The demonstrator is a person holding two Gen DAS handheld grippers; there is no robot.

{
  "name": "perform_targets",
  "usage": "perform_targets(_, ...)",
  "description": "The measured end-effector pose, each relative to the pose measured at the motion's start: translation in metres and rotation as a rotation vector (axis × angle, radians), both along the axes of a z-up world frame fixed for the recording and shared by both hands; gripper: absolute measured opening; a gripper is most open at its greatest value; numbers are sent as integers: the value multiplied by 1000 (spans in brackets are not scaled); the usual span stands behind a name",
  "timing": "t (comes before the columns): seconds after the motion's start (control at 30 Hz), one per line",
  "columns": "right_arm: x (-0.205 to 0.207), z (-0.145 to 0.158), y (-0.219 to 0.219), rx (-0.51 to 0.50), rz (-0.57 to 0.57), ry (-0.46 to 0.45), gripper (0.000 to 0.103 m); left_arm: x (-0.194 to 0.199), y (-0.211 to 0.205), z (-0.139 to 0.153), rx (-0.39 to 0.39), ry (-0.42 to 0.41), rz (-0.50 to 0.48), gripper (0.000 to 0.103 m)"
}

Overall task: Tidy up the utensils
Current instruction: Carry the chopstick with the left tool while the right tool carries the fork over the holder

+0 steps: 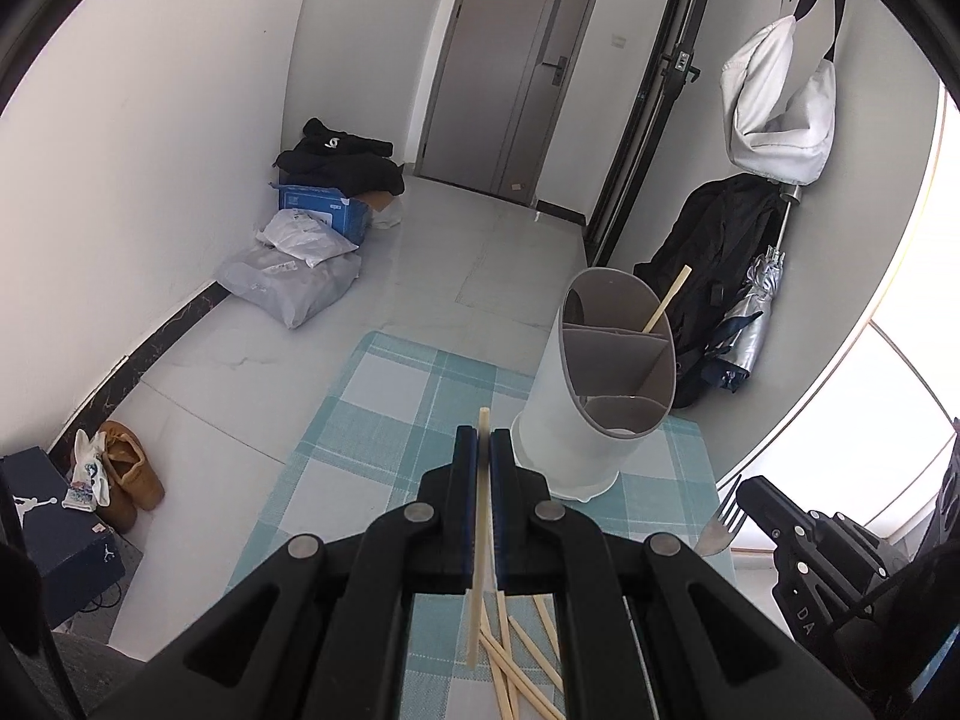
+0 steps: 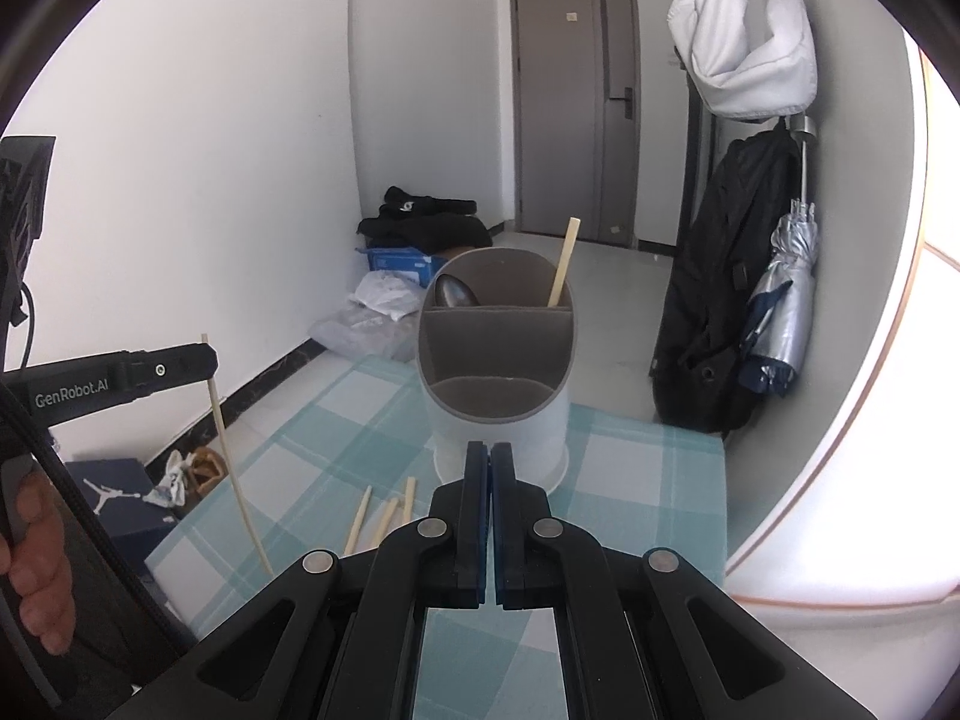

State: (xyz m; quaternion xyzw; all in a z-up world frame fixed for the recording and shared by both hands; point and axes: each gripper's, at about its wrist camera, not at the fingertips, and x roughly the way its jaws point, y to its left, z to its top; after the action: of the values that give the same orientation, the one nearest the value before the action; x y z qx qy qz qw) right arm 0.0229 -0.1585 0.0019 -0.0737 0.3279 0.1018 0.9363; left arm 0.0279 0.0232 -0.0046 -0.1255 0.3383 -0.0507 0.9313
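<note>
The left gripper [image 1: 485, 443] pinched one chopstick [image 1: 478, 540] upright above the mat [image 1: 384, 396], short of the holder [image 1: 594, 396], while the right gripper [image 2: 487, 457] hung clenched on nothing, so a thin, off-centre grip risked the stick pivoting and missing its compartment.

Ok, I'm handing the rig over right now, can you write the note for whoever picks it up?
Left hand-held gripper: shut on one chopstick, lifted off the mat.
Right hand-held gripper: shut, holding nothing, facing the holder.
Done: one chopstick and a spoon stand in the holder's back compartments.
Left: drop in the held chopstick, then the loose chopsticks and the fork on the mat.
</note>
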Motion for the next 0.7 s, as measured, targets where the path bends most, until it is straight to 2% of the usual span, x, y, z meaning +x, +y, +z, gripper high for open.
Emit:
perform_targets(0.13,-4,7,-3,9,-12,-10,0,-5,1,6,6,-5,-13,1)
perform_targets(0.47,-9,30,-3,20,-28,-45,1,-11,1,26,-52,-26,-33,1)
perform_targets(0.7,-6,59,-3,24,-19,-89,0,-8,-4,55,-116,-64,-68,1)
